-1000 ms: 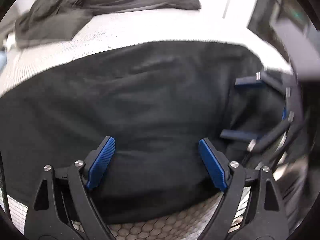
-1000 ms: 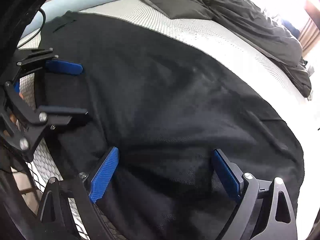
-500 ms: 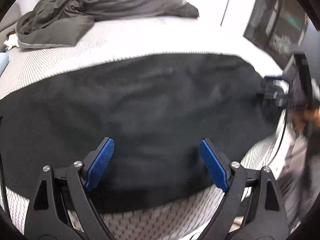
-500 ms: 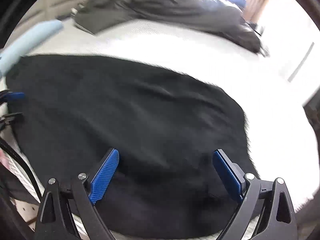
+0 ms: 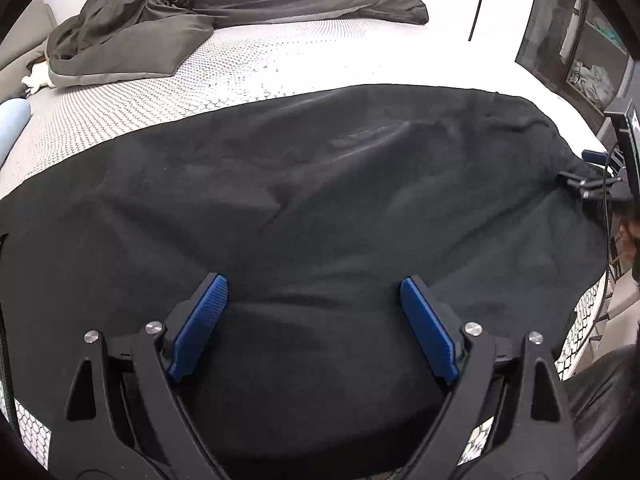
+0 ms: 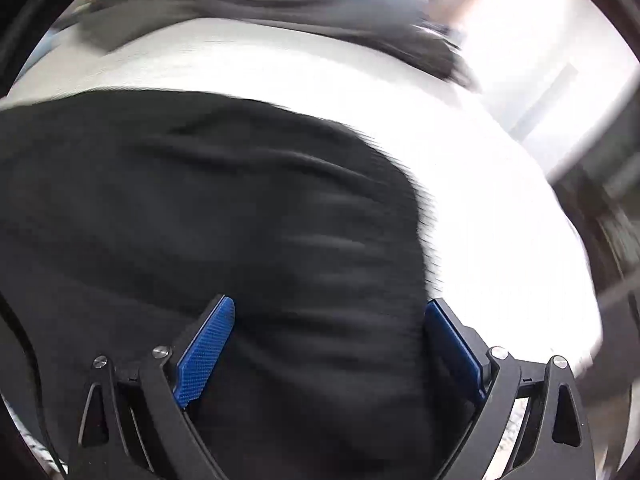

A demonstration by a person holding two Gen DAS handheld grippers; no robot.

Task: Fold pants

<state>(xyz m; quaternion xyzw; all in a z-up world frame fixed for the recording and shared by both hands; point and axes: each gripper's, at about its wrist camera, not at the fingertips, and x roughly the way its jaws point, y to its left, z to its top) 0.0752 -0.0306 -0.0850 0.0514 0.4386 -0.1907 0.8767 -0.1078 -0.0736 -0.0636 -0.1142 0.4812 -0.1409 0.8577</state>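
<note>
The black pants (image 5: 320, 200) lie spread flat across the white honeycomb-pattern bed (image 5: 248, 64). My left gripper (image 5: 314, 292) is open and empty, hovering over the near edge of the pants. My right gripper (image 6: 326, 316) is open and empty over the right end of the pants (image 6: 240, 220); its view is motion-blurred. The right gripper also shows in the left wrist view (image 5: 592, 184) at the far right edge of the pants.
A crumpled dark grey duvet (image 5: 224, 12) lies at the back of the bed and shows blurred in the right wrist view (image 6: 280, 4). A light blue bolster (image 5: 12, 124) sits at the far left. A dark cabinet (image 5: 580, 40) stands at the right.
The two grippers have moved apart: the right one swung away to the right end of the pants. The left one drew back slightly. Both stayed open.
</note>
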